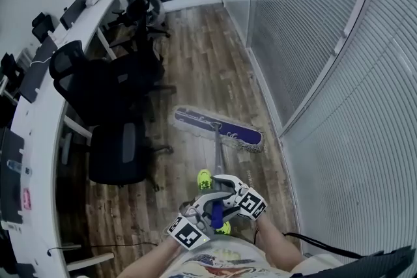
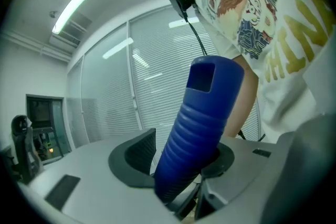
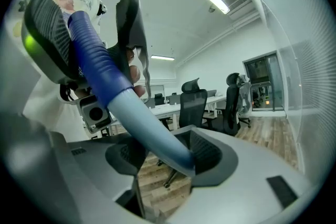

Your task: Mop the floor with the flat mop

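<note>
The flat mop's blue and white head (image 1: 218, 129) lies on the wood floor ahead of me, angled across the aisle. Its handle (image 1: 217, 163) runs back toward my body. My left gripper (image 1: 207, 211) is shut on the ribbed blue grip (image 2: 197, 128) at the handle's top end. The grip fills the space between its pads. My right gripper (image 1: 225, 187) holds the handle just ahead of the left. In the right gripper view the pale pole (image 3: 149, 123) crosses the jaws of my right gripper (image 3: 165, 155) and lies against the right-hand pad (image 3: 207, 152).
Black office chairs (image 1: 117, 150) stand along a long white desk (image 1: 36, 107) at the left. A glass wall with blinds (image 1: 326, 68) closes the aisle on the right. My yellow-green shoes (image 1: 204, 178) are by the handle. A dark cable (image 1: 98, 245) lies on the floor near the desk.
</note>
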`<act>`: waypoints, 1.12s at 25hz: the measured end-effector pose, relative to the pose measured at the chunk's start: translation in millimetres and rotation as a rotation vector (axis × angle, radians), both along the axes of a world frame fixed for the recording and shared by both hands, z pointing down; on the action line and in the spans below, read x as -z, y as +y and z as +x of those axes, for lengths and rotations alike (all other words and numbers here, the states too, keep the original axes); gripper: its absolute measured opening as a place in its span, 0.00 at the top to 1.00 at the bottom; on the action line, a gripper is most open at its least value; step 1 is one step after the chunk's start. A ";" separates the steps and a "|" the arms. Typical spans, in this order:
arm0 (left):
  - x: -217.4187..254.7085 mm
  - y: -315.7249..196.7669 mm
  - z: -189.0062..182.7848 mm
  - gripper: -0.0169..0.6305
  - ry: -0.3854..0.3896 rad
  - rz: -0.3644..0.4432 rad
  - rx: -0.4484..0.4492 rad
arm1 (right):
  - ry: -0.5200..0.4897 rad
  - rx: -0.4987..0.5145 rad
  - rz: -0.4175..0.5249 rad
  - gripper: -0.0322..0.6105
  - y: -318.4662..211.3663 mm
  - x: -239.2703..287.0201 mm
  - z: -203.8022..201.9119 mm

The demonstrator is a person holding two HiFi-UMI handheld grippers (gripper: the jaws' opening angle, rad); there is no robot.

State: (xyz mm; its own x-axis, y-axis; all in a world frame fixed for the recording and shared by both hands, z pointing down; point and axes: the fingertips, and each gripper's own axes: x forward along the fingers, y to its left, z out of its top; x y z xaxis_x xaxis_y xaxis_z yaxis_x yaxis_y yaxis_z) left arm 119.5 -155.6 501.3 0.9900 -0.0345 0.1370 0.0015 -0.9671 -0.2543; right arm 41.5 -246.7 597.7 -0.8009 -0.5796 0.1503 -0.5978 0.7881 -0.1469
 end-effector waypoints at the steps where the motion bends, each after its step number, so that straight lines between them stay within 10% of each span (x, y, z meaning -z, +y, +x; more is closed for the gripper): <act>1: 2.3 -22.0 3.2 0.72 0.015 -0.003 0.012 | -0.014 -0.013 0.002 0.60 -21.3 2.5 3.9; 17: -7.3 -411.2 0.2 0.73 0.002 -0.040 0.101 | 0.086 0.004 0.003 0.59 -402.8 -9.6 14.2; 28: -6.2 -484.8 18.3 0.73 0.036 -0.014 0.129 | 0.074 -0.048 0.000 0.59 -474.6 -12.7 33.7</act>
State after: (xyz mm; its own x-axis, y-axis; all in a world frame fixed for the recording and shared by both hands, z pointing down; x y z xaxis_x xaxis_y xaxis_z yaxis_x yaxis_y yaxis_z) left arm 137.8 -640.3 507.5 0.9817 -0.1602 0.1029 -0.1320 -0.9621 -0.2387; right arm 75.2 -721.3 610.4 -0.7591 -0.6167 0.2087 -0.6439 0.7584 -0.1008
